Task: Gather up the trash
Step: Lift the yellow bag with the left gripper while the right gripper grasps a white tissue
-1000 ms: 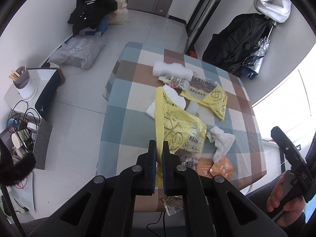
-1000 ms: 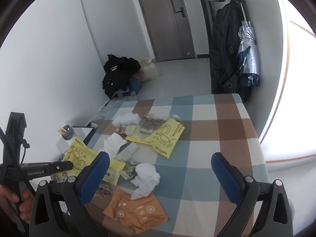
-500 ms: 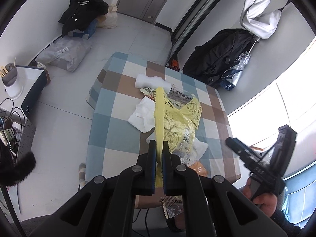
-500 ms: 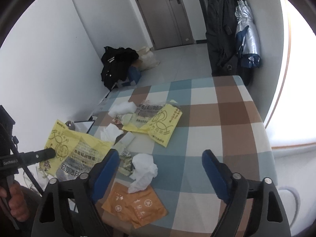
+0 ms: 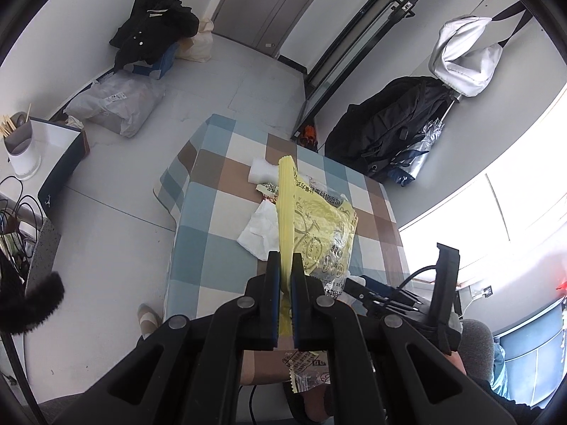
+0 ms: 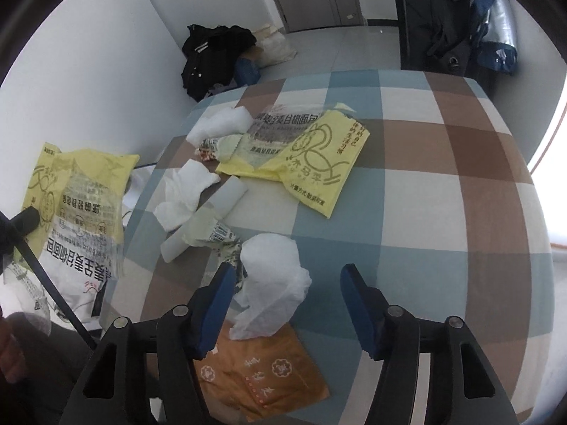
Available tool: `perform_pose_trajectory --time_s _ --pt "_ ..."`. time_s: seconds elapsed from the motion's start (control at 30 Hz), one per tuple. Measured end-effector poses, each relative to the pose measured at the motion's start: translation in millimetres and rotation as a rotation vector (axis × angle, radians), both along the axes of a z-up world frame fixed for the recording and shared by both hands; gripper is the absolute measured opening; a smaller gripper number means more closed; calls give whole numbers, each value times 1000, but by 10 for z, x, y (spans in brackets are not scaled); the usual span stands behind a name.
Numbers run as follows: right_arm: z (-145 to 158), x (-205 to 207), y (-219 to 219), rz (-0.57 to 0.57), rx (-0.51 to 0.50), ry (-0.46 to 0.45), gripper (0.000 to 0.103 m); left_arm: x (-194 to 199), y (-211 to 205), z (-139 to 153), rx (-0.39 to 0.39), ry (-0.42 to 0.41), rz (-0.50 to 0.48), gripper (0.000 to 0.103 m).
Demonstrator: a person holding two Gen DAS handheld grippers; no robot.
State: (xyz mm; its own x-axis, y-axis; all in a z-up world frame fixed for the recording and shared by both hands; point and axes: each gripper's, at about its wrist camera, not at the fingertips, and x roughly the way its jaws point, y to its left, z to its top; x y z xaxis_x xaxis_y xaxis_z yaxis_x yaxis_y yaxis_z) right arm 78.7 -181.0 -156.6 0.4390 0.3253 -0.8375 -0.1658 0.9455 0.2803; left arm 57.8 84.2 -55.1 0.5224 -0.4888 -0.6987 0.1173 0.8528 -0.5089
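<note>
Left gripper is clamped on a crinkly yellow printed plastic bag, lifted clear off the left side of the checked tablecloth table. Right gripper hangs wide open over a crumpled white tissue, which looks like it's partly resting on a flat orange packet.

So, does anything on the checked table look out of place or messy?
Yes. Crumpled white tissues, a torn yellow wrapper and an orange packet lie scattered over the checked table. The left gripper holds another yellow bag off the table; the right gripper is open.
</note>
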Motion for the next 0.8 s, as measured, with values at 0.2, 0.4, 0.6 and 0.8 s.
perform_pose_trajectory --time_s 0.2,0.4,0.6,0.8 --pt "-53 33 11 8 -12 24 20 17 16 -10 1 6 5 1" --pt "42 -16 -113 -23 22 -1 15 -5 4 -3 23 0 12 1" --pt "227 -132 -236 -36 51 -57 14 -57 10 26 61 -20 35 1" --pt "430 -288 -355 -41 76 -115 14 -130 57 159 108 -55 80 1"
